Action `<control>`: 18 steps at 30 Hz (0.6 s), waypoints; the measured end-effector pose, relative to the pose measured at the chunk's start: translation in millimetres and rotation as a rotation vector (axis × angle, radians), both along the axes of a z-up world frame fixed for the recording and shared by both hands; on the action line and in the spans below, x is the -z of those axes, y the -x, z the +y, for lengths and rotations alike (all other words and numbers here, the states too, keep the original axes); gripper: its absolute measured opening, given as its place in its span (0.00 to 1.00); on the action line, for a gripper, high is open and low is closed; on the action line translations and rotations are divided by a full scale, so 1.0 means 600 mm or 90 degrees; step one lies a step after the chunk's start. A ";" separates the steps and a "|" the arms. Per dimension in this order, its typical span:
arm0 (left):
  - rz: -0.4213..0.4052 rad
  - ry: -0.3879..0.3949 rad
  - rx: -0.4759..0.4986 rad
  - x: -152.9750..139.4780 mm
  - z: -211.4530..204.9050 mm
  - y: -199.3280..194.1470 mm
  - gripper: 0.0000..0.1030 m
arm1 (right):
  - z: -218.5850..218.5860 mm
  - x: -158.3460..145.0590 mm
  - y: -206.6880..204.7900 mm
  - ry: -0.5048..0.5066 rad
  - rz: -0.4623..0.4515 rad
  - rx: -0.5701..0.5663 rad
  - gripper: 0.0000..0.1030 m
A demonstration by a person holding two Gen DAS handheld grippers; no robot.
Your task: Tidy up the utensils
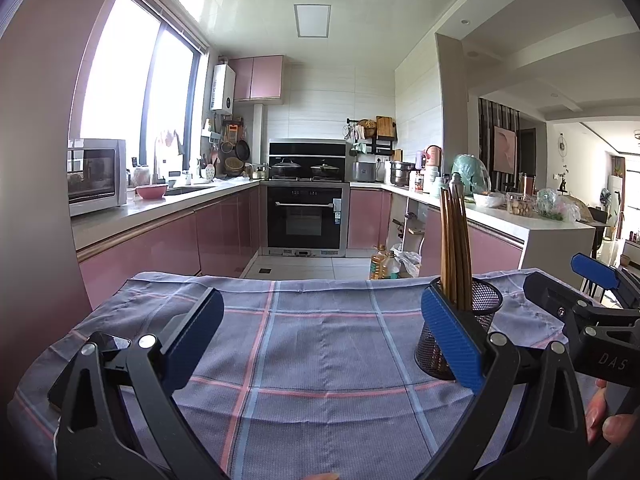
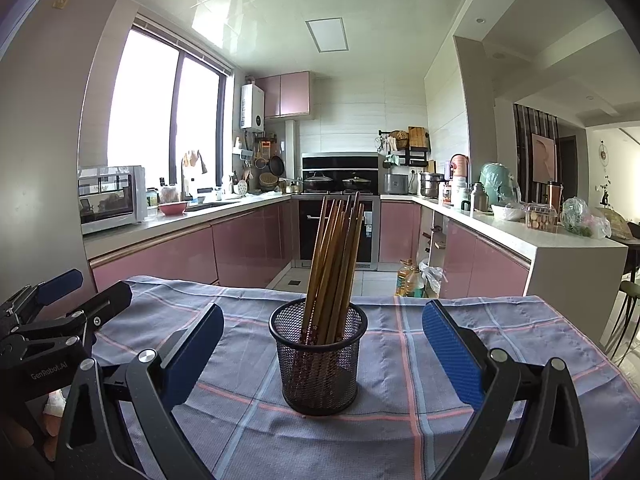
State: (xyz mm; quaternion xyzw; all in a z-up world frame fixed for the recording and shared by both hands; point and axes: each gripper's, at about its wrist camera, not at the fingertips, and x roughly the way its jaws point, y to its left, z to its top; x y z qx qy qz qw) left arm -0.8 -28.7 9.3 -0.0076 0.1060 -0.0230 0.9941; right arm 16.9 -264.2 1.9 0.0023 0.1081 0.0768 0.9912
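Note:
A black mesh cup (image 2: 319,360) stands upright on a blue checked cloth (image 2: 404,432), holding several brown chopsticks (image 2: 338,248) that lean to the right. My right gripper (image 2: 320,354) is open, its blue pads on either side of the cup and apart from it. In the left wrist view the same mesh cup (image 1: 482,312) with chopsticks (image 1: 454,240) sits just behind the right finger. My left gripper (image 1: 320,340) is open over bare cloth (image 1: 300,360), with nothing between its fingers. Each view shows the other gripper at its edge: the right gripper (image 1: 592,280) and the left gripper (image 2: 60,288).
The cloth covers a small table whose far edge (image 1: 280,280) drops off toward the kitchen floor. Oil bottles (image 2: 408,280) stand on the floor beyond. Pink cabinets and counters line both sides, with an oven (image 1: 306,216) at the back. A person's fingers (image 1: 608,412) show at lower right.

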 end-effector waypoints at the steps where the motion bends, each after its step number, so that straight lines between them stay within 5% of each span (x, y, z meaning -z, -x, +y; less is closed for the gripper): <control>1: 0.000 0.001 0.000 0.000 0.000 0.000 0.95 | 0.000 0.000 0.000 0.000 0.000 0.000 0.93; 18: 0.001 0.000 0.002 0.002 -0.004 -0.001 0.95 | 0.000 0.000 -0.001 -0.002 0.000 0.003 0.93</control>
